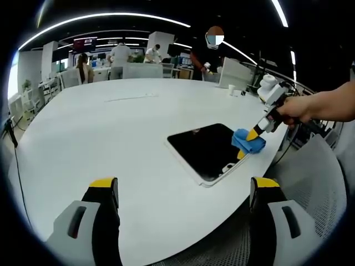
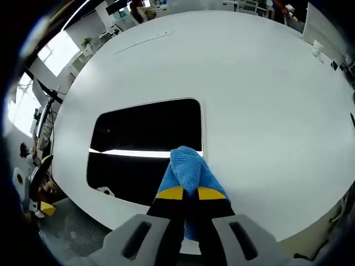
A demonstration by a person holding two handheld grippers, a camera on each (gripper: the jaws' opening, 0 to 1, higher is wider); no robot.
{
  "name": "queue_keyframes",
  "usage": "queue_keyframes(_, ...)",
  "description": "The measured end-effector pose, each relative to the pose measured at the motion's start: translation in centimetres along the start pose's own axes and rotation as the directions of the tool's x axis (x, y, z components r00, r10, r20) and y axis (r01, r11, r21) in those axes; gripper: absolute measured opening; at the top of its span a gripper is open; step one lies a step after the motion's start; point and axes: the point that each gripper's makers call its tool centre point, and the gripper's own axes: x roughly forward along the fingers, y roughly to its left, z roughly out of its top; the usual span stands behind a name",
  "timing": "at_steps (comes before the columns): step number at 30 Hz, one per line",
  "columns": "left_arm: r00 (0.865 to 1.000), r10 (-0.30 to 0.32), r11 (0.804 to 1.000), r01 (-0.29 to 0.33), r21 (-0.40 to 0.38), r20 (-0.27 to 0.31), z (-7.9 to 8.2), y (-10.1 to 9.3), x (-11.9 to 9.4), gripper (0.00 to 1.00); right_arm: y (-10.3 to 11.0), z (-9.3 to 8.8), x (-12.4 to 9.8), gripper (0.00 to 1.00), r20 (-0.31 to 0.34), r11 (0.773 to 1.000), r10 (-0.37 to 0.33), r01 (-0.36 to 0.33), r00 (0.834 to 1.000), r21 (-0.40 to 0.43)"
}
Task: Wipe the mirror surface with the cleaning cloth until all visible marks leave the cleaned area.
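One soft blue cloth (image 2: 186,169) sat pinched in our right gripper (image 2: 185,193) against the probably fragile mirror (image 2: 144,130); our left gripper (image 1: 186,191) gaped empty.

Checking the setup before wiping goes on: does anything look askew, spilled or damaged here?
Nothing stands out. The mirror lies flat near the white table's edge, uncracked, and the right gripper presses the blue cleaning cloth onto its corner.

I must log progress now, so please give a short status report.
Right gripper shut on blue cloth, cloth at mirror edge. Left gripper open, empty, above white table. Nothing in the way.
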Motion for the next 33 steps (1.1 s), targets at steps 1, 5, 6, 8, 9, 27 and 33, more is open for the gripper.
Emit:
queue_keyframes(1, 1.0, 0.0, 1.0, 0.0, 0.0, 0.0, 0.0, 0.0, 0.0, 0.97, 0.1, 0.0, 0.0, 0.01, -0.001, 1.0, -0.001, 0.001, 1.0, -0.001)
queue_keyframes(5, 1.0, 0.0, 1.0, 0.0, -0.001, 0.001, 0.1, -0.1, 0.0, 0.97, 0.8, 0.0, 0.2, 0.01, -0.001, 1.0, 0.008, -0.008, 1.0, -0.007)
queue_keyframes(6, 1.0, -0.002, 1.0, 0.002, 0.001, 0.001, 0.1, -0.2, 0.0, 0.97, 0.9, 0.1, 0.3, 0.01, -0.002, 1.0, 0.01, -0.011, 1.0, -0.009)
queue_keyframes(8, 1.0, 0.001, 1.0, -0.001, 0.005, -0.002, 0.0, -0.1, 0.0, 0.97, 1.3, 0.1, 0.5, 0.01, 0.0, 1.0, 0.011, -0.011, 1.0, -0.011)
queue_keyframes(9, 1.0, 0.0, 1.0, 0.0, 0.002, 0.0, 0.0, -0.1, 0.0, 0.97, 1.7, 0.1, 0.6, 0.01, 0.0, 1.0, 0.011, -0.011, 1.0, -0.013)
queue_keyframes(27, 1.0, -0.006, 1.0, 0.006, 0.018, -0.003, 0.1, -0.5, 0.1, 0.97, 8.0, -0.2, 1.1, 0.01, -0.006, 0.996, 0.057, -0.057, 0.998, -0.07)
queue_keyframes(33, 1.0, -0.019, 0.999, 0.019, 0.031, -0.005, 0.2, -0.8, 0.1, 0.97, 9.8, -0.1, 1.4, 0.01, -0.011, 0.993, 0.072, -0.073, 0.997, -0.093)
